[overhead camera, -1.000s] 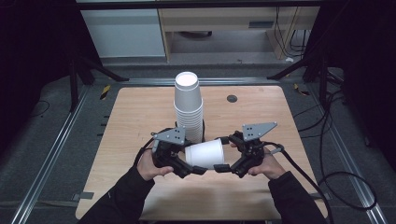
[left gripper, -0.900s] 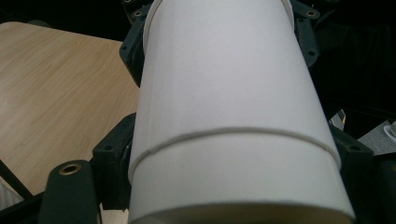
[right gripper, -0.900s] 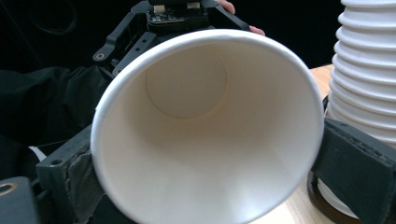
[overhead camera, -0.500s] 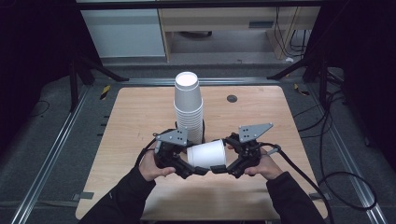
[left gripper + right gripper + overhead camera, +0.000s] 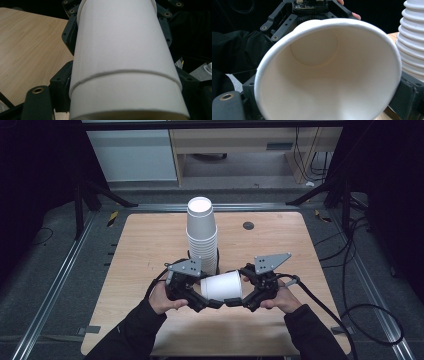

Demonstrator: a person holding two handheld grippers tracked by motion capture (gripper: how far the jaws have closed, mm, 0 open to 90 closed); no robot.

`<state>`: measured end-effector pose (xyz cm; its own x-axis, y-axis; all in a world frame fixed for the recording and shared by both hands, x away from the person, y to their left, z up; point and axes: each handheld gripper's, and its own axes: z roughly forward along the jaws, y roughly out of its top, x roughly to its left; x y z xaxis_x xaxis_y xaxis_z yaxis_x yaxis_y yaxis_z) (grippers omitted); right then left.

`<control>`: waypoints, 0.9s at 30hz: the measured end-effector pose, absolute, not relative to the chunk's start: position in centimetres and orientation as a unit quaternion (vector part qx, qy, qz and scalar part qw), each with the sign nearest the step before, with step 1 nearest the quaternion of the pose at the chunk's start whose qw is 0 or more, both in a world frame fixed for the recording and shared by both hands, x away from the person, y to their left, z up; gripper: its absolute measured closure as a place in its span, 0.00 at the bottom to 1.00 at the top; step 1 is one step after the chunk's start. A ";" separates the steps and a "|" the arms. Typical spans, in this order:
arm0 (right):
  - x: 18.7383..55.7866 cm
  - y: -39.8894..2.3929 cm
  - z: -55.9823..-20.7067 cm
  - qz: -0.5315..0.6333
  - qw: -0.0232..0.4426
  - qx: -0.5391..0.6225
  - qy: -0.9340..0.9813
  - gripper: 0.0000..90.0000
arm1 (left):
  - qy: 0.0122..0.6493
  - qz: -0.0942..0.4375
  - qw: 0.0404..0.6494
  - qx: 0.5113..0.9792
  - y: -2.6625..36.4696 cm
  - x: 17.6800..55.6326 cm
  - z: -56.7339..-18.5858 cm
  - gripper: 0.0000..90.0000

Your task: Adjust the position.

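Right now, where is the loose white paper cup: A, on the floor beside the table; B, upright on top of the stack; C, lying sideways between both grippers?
C: the cup lies sideways between the left gripper and right gripper.

surface: wooden table [image 5: 145, 250] | on it: cup stack [image 5: 202, 236], dark disc [image 5: 248, 225]

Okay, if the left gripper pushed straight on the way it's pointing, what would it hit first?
The white paper cup lying sideways between its jaws is already there; beyond it sits the right gripper, apparently on the cup's open end. Depth between them is unclear.
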<state>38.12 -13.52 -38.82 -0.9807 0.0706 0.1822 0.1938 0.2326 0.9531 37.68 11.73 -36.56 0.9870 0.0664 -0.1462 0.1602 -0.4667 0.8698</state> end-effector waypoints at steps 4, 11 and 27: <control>38.1 -13.5 -38.8 -0.614 0.052 -0.085 -0.783 0.12 | 0.067 -0.048 0.512 0.855 11.8 37.7 -36.6 0.24; 38.1 -13.5 -38.8 -0.611 0.050 -0.084 -0.786 0.12 | 0.067 -0.048 0.511 0.856 11.7 37.7 -36.7 0.24; 38.1 -14.3 -38.4 -0.607 0.037 -0.087 -0.789 0.12 | 0.074 -0.032 0.495 0.865 12.6 37.7 -36.8 0.23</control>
